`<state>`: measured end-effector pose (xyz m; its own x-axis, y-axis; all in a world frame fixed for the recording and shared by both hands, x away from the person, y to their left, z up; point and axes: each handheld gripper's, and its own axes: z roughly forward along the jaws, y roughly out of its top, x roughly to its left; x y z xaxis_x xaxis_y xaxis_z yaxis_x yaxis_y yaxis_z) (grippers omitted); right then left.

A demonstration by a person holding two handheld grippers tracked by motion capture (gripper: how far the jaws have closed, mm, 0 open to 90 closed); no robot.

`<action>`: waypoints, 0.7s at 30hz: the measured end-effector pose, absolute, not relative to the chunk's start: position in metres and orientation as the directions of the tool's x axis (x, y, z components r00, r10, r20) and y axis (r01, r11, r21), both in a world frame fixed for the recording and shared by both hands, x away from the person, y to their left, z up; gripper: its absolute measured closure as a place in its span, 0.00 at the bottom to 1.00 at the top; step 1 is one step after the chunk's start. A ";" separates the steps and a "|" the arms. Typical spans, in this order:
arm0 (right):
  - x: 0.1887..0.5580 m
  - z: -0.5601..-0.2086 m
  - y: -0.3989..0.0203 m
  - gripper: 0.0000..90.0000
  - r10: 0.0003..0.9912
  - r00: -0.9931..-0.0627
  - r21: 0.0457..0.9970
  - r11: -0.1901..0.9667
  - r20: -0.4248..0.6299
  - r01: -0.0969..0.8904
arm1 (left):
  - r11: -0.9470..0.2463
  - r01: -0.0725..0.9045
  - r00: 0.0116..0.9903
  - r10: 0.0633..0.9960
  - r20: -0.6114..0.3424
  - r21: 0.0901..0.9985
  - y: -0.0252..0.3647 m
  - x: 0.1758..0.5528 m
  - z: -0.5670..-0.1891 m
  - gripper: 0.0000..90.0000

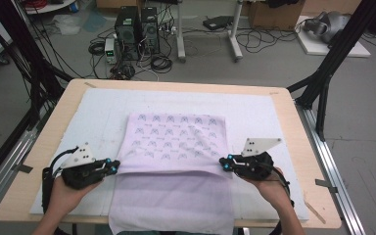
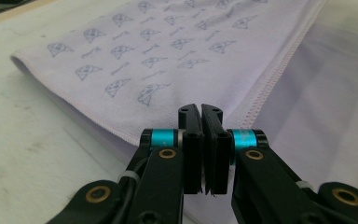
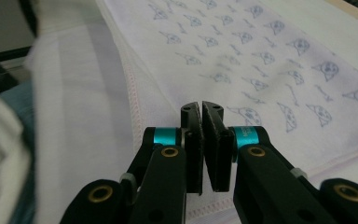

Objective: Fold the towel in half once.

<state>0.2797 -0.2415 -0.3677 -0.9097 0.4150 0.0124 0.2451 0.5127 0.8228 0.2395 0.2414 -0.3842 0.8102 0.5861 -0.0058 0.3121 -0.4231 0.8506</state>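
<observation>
We are pinching lilac towel (image 1: 176, 142) corners: left gripper (image 1: 111, 167), right gripper (image 1: 225, 163), jaws clamped on hem. Towel's near edge hanging off table (image 1: 284, 98), cut off. Print unreadable.

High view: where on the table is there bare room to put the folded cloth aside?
The white mat lies bare left of the lilac cloth, along the far edge behind it, and right of it toward the table rim. The near middle is crowded: cloth, left gripper and right gripper, each clamped on it.

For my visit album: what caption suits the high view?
Two hand-held grippers, left gripper and right gripper, pinch the side edges of a pale lilac printed cloth on the table.
</observation>
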 end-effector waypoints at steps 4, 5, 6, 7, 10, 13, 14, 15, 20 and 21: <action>0.254 -0.359 -0.242 0.78 0.264 -0.962 0.840 0.505 0.070 0.199 | -0.438 0.305 0.838 0.546 -0.020 0.846 0.240 0.219 -0.378 0.78; 0.253 -0.360 -0.239 0.76 0.273 -0.960 0.834 0.515 0.057 0.196 | -0.441 0.304 0.834 0.551 -0.012 0.844 0.240 0.222 -0.377 0.73; 0.256 -0.362 -0.237 0.74 0.277 -0.960 0.828 0.525 0.052 0.196 | -0.438 0.308 0.832 0.555 -0.015 0.845 0.240 0.226 -0.377 0.71; 0.260 -0.364 -0.236 0.72 0.283 -0.958 0.827 0.525 0.052 0.200 | -0.431 0.311 0.823 0.567 -0.014 0.847 0.239 0.234 -0.378 0.69; 0.285 -0.374 -0.232 0.66 0.349 -0.935 0.808 0.534 0.058 0.249 | -0.423 0.315 0.804 0.595 -0.002 0.850 0.238 0.259 -0.383 0.63; 0.315 -0.381 -0.234 0.63 0.411 -0.906 0.799 0.509 0.099 0.319 | -0.424 0.336 0.775 0.632 0.010 0.841 0.235 0.287 -0.390 0.58; 0.322 -0.381 -0.234 0.62 0.432 -0.897 0.795 0.511 0.091 0.326 | -0.433 0.339 0.761 0.648 0.027 0.835 0.233 0.297 -0.393 0.58; 0.330 -0.380 -0.234 0.61 0.454 -0.887 0.787 0.513 0.089 0.342 | -0.436 0.351 0.749 0.662 0.031 0.829 0.232 0.308 -0.395 0.58; 0.374 -0.379 -0.235 0.53 0.550 -0.834 0.775 0.507 0.046 0.377 | -0.383 0.405 0.675 0.738 0.011 0.830 0.228 0.359 -0.399 0.57; 0.384 -0.379 -0.234 0.53 0.570 -0.821 0.768 0.511 0.033 0.386 | -0.376 0.410 0.667 0.745 0.008 0.831 0.228 0.368 -0.400 0.57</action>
